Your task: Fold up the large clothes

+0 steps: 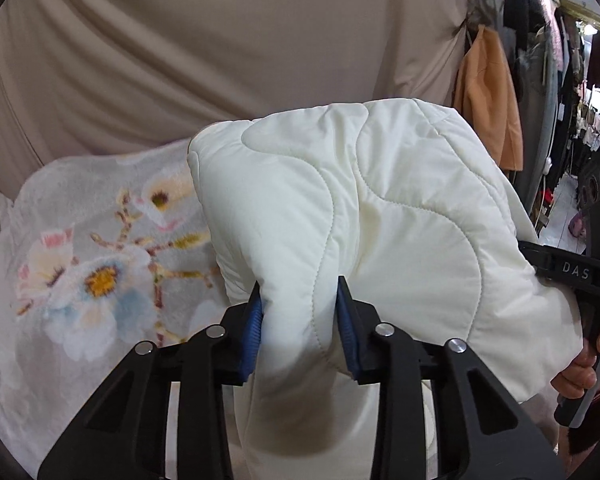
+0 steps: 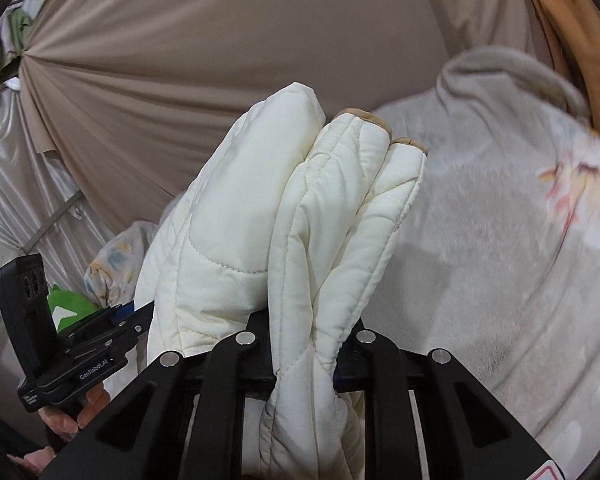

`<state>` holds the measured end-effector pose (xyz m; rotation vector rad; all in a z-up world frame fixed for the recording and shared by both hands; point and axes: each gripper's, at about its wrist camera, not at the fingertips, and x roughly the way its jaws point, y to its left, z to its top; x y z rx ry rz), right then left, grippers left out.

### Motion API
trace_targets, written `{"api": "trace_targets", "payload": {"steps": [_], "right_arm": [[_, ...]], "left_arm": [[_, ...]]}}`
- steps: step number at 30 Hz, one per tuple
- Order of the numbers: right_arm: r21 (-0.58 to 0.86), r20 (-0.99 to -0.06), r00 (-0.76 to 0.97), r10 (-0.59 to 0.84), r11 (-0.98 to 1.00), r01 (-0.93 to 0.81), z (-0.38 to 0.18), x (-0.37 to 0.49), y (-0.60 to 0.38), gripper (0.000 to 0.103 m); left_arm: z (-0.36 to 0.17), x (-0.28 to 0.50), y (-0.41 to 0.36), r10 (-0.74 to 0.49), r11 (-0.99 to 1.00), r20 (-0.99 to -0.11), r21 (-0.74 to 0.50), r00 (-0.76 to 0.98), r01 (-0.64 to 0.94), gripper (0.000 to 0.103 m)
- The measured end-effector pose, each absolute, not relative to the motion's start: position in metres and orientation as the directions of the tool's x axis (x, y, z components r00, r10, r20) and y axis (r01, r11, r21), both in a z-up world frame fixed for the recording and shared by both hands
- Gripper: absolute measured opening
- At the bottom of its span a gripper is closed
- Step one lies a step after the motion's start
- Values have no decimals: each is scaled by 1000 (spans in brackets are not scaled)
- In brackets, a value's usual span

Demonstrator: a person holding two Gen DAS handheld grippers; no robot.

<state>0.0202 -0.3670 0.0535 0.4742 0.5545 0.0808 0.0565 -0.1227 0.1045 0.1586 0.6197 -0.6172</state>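
- The quilted jacket (image 1: 340, 208) hangs bunched in the air above the floral blanket (image 1: 84, 264), gripped by both tools
- My left tool (image 1: 300, 328) pinches a thick fold; my right tool (image 2: 306, 356) clamps several stacked edges
- I judge the fold needs both grips level, edges aligned before lowering
- Open blanket lies to either side; the beige curtain (image 1: 220, 48) hangs close behind

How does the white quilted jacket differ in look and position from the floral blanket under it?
The white quilted jacket is plain cream with wavy stitch lines; the floral blanket is grey, fuzzy and printed with flowers. The jacket is bunched and lifted, pinched by the left hand-held gripper and the right hand-held gripper; the blanket lies spread below. Both are soft textiles.
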Motion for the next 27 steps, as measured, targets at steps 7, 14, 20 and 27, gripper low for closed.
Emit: {"api": "trace_targets", "payload": {"steps": [7, 14, 20, 27], "right_arm": [[431, -327, 922, 205, 901, -47, 117, 3, -323, 17], [458, -218, 921, 324, 867, -197, 152, 44, -271, 16], [468, -458, 852, 253, 884, -11, 86, 145, -254, 13], [587, -549, 817, 175, 777, 228, 2, 117, -366, 14]], "left_arm": [[175, 32, -73, -518, 819, -412, 13, 750, 573, 24], [224, 28, -29, -523, 818, -288, 95, 802, 568, 0], [187, 105, 7, -406, 891, -425, 14, 809, 454, 3], [67, 168, 63, -450, 879, -651, -203, 611, 431, 59]]}}
